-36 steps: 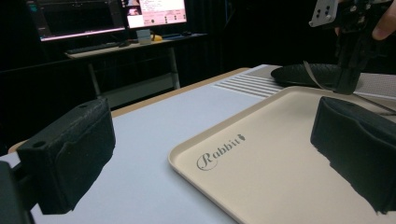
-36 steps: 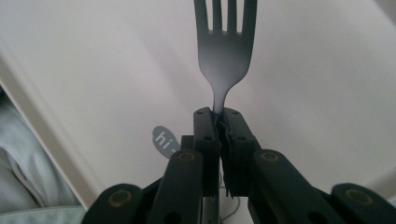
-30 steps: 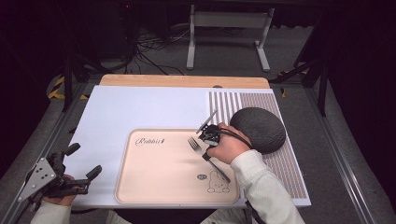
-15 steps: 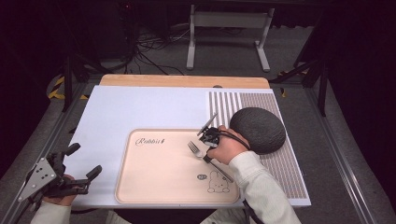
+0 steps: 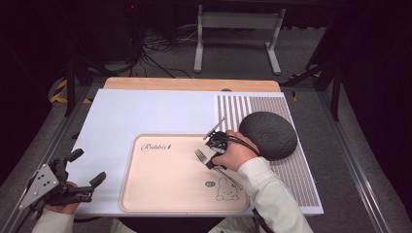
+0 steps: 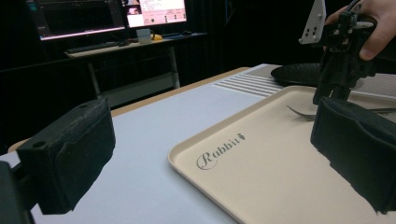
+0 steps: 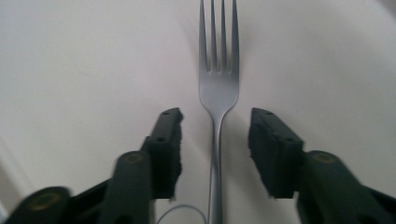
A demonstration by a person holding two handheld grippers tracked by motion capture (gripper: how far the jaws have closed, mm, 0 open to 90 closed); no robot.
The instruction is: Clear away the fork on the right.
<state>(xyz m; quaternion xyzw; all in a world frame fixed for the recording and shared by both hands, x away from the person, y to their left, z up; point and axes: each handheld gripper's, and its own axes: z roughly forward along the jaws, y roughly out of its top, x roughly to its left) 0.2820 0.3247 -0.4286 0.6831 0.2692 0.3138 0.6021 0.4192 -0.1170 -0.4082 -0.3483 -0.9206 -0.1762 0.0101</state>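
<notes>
we see a white sheet (image 5: 145,116) covering most of a wooden table (image 5: 192,84), whose bare edge shows along the far side. a striped mat (image 5: 291,174) lies on the sheet's right part, and a dark round pad (image 5: 268,135) rests on it. beyond the table stand a metal frame (image 5: 238,20) and loose cables (image 5: 150,46) on the floor. in the left gripper view we make out a lit monitor (image 6: 161,10) above a desk (image 6: 130,44).
</notes>
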